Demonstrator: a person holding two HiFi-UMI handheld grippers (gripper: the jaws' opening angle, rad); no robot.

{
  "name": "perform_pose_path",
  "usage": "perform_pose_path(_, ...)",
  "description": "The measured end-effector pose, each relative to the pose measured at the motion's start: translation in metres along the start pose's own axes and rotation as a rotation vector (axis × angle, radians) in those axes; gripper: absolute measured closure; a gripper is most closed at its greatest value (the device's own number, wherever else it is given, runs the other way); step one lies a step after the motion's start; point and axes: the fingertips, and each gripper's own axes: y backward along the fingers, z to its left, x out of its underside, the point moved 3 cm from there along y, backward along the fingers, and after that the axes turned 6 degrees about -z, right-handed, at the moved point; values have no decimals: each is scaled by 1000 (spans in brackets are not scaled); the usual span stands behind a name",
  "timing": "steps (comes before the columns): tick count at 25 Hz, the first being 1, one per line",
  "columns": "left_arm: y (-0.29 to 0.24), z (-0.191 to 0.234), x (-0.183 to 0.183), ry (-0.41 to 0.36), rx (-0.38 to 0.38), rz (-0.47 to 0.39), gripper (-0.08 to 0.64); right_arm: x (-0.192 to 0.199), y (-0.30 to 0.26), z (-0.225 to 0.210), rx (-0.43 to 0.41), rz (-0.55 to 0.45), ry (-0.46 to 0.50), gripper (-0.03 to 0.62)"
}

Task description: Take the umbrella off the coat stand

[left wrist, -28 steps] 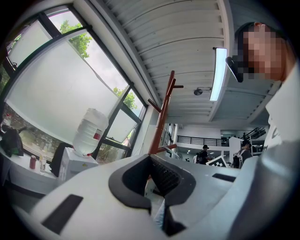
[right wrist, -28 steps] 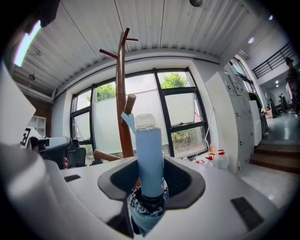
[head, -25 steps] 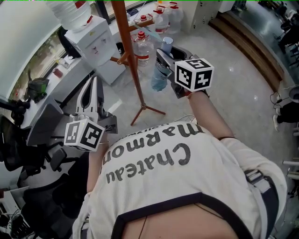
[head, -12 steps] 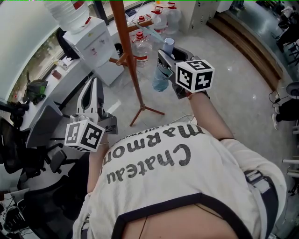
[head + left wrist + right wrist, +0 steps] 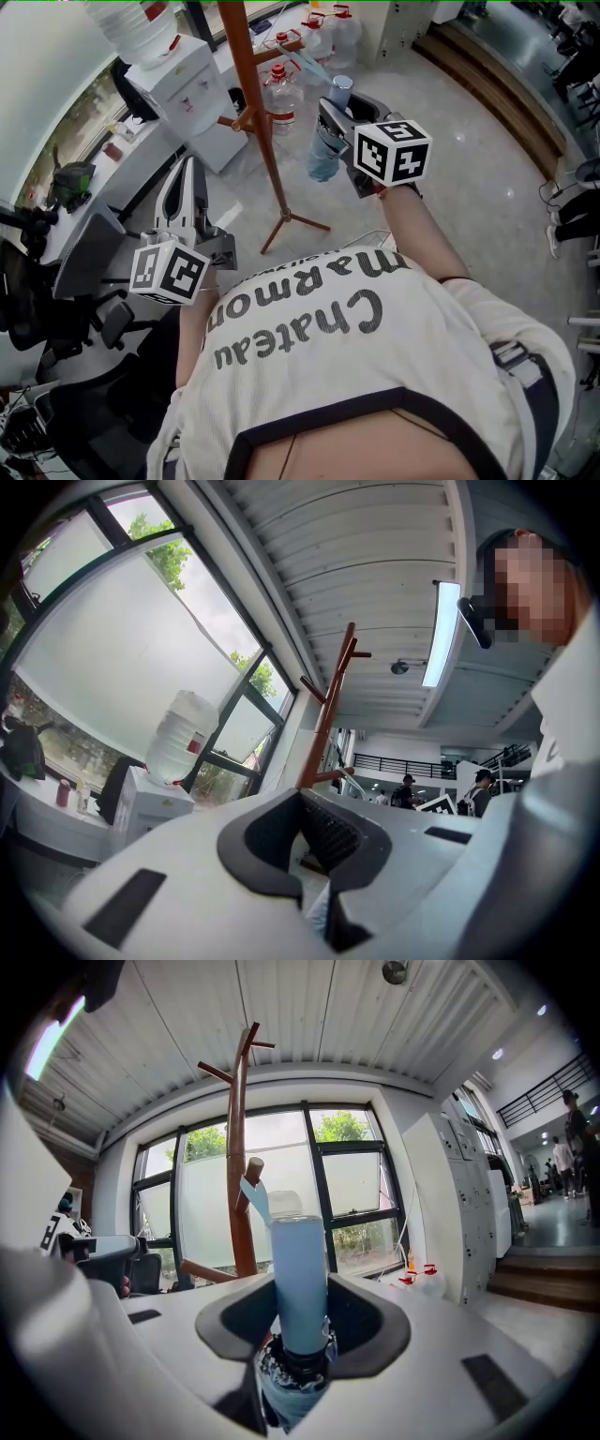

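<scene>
A brown wooden coat stand (image 5: 251, 103) rises from the tiled floor ahead of me, and its pole and pegs (image 5: 236, 1157) show in the right gripper view. My right gripper (image 5: 330, 120) is shut on a folded light-blue umbrella (image 5: 322, 157) just right of the pole. Between the jaws the umbrella's blue handle (image 5: 300, 1279) stands upright, and its strap (image 5: 254, 1196) reaches up to a peg of the stand. My left gripper (image 5: 190, 169) is held low at the left, away from the stand, shut with nothing in it (image 5: 319, 897).
A white water dispenser (image 5: 183, 80) with a bottle on top stands left of the stand. Several water jugs (image 5: 281, 89) sit behind it. An office chair (image 5: 84, 258) is at the far left, and wooden steps (image 5: 497, 84) run along the right.
</scene>
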Motion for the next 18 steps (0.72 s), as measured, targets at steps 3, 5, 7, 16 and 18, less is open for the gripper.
perform_pose_path(3,-1,-1,0,3,4,1,549,0,2,0,4,-1,1,419)
perform_pose_path(5,-1,-2,0,4,6,1,549,-1,3,-1,7,-5,1,419)
perform_pose_path(7,-1,-2,0,4,8,2,549,-2,4,-1,10,-8,1,419)
perform_pose_path(16,-4,-1,1,7,11,5,549,-3,5,-7,28,-18,-3,420)
perform_pose_path(18,-4,0,1,7,12,6,549,-4,6,-8,33,-25,-4,419)
